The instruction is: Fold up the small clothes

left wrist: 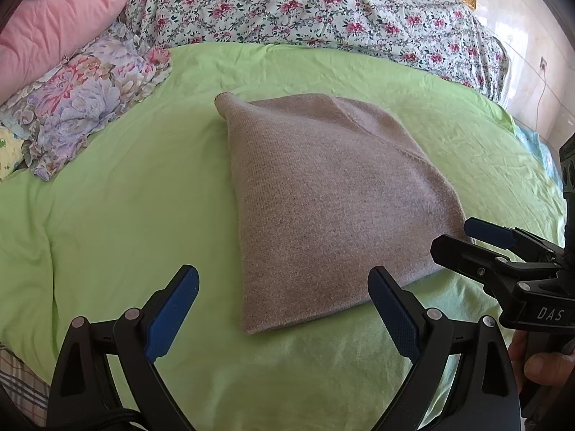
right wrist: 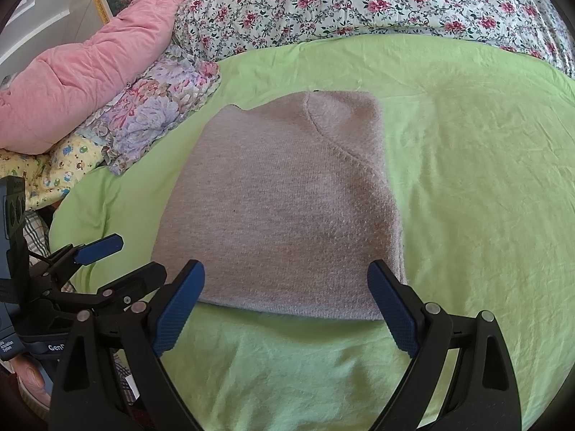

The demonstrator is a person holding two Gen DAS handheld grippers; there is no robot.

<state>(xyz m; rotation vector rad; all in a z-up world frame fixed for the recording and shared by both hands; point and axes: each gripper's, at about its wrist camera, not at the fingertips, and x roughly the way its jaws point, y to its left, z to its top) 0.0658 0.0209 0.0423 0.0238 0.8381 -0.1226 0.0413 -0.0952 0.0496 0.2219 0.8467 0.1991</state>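
Note:
A small grey-beige knit garment (left wrist: 323,197) lies folded flat on the green sheet (left wrist: 125,215); it also shows in the right wrist view (right wrist: 284,208). My left gripper (left wrist: 284,305) is open and empty, just short of the garment's near left corner. My right gripper (right wrist: 287,301) is open and empty at the garment's near edge. The right gripper also shows in the left wrist view (left wrist: 467,240) by the garment's right corner. The left gripper shows in the right wrist view (right wrist: 118,258), left of the garment.
A floral quilt (left wrist: 305,3) lies along the back. A pink duvet (left wrist: 61,18) and a pastel flowered pillow (left wrist: 82,100) sit at the back left. The green sheet (right wrist: 485,179) spreads wide to the right of the garment.

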